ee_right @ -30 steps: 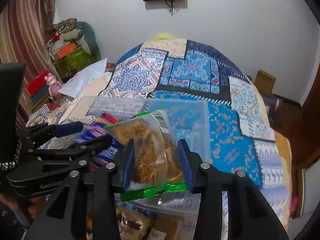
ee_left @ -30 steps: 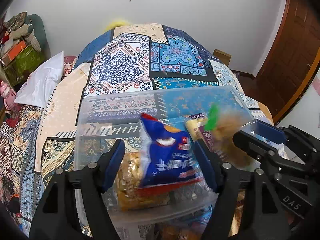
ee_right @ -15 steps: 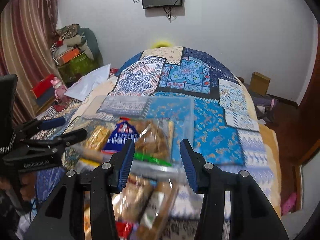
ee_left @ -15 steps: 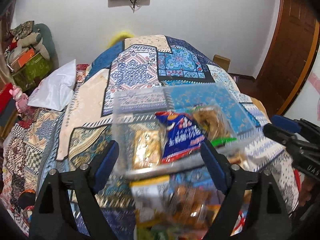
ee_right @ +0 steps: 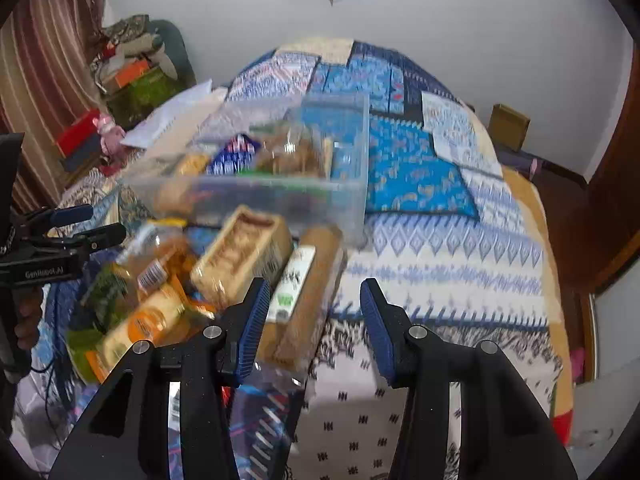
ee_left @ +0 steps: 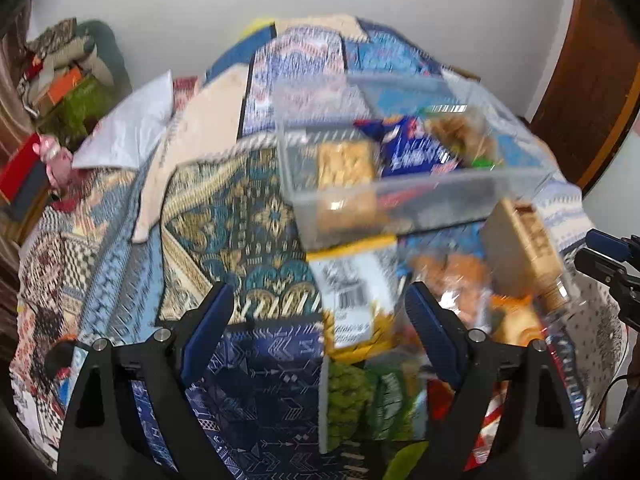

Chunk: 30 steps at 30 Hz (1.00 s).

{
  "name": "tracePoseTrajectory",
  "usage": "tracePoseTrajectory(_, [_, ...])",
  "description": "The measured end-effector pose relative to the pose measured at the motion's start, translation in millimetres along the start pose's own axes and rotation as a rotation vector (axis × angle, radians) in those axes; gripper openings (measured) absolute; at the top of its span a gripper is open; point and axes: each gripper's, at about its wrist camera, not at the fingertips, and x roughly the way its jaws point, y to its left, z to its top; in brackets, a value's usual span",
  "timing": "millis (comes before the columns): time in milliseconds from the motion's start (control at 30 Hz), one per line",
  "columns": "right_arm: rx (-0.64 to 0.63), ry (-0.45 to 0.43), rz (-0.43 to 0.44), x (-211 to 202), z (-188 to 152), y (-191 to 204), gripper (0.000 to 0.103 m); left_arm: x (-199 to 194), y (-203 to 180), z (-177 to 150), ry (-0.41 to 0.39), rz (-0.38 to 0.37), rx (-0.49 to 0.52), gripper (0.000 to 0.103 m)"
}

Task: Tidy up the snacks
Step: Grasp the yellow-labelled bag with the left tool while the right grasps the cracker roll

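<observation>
A: Where have the snacks ended up?

B: Some sit in the clear plastic box (ee_left: 416, 184), upper right of the left-hand view: a blue packet (ee_left: 416, 152), a pack of yellow crackers (ee_left: 344, 164) to its left, and a clear bag of brown biscuits (ee_left: 460, 132) to its right. The rest lie in a loose pile (ee_left: 440, 320) on the patterned bedspread (ee_left: 224, 216), below the box in the frame.

A: And the left gripper (ee_left: 316, 332)?

B: Its jaws are opening and grip nothing. Its blue fingers (ee_left: 208, 328) stand wide at the bottom of the frame. A yellow packet with a barcode label (ee_left: 352, 292) shows in the gap between them, but the pads do not touch it. The box is well above the fingertips.

A: The right gripper (ee_right: 312, 320)?

B: Released too, with a narrower gap. In its own view a long brown packet (ee_right: 312, 288) lies just beside the left finger (ee_right: 252, 324), at lower centre. Whether they touch I cannot tell, it is all blurred. The box (ee_right: 352, 200) is above, mid-frame, and a tan block-shaped pack (ee_right: 240, 260) leans just under its near wall.

A: Do the two see each other?

B: Yes, the left one (ee_right: 80, 224) shows at the left edge there, a hand (ee_right: 28, 320) below it.
</observation>
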Motion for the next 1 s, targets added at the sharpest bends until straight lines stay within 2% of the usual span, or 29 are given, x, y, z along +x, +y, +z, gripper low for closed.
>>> tracePoseTrajectory(233, [-0.001, 0.057, 0.015, 22.7, -5.9, 2.5, 0.044, 21.0, -5.1, 3.1, 0.023, -0.038, 0.002, 0.088])
tracePoseTrajectory(400, [0.001, 0.074, 0.011, 34.5, -7.7, 6.4, 0.050, 29.3, -12.5, 9.2, 0.031, -0.064, 0.002, 0.089])
tracePoseTrajectory(533, [0.015, 0.090, 0.025, 44.3, -8.1, 4.6, 0.051, 36.8, -9.1, 11.3, 0.046, -0.077, -0.023, 0.089])
tracePoseTrajectory(633, [0.042, 0.094, 0.050, 49.4, -8.4, -0.3, 0.051, 45.2, -0.9, 11.4, 0.070, -0.049, -0.056, 0.088])
tracePoseTrajectory(733, [0.052, 0.081, 0.066, 47.6, -11.9, -2.1, 0.050, 52.4, 5.8, 6.1, 0.091, -0.073, -0.076, 0.088])
tracePoseTrajectory(800, [0.052, 0.078, 0.084, 46.6, -13.3, -1.1, 0.041, 49.9, 3.2, 3.7, 0.079, -0.062, -0.053, 0.081])
tracePoseTrajectory(833, [0.056, 0.076, 0.090, 45.6, -14.1, -1.4, 0.040, 48.3, 0.8, 2.7, 0.072, -0.063, -0.039, 0.078])
tracePoseTrajectory(933, [0.061, 0.065, 0.087, 42.0, -16.6, -2.3, 0.037, 44.0, -5.8, 1.1, 0.052, -0.061, -0.002, 0.056])
tracePoseTrajectory(1000, [0.065, 0.060, 0.085, 39.6, -17.7, -3.4, 0.035, 40.6, -7.9, 0.4, 0.045, -0.057, 0.014, 0.051])
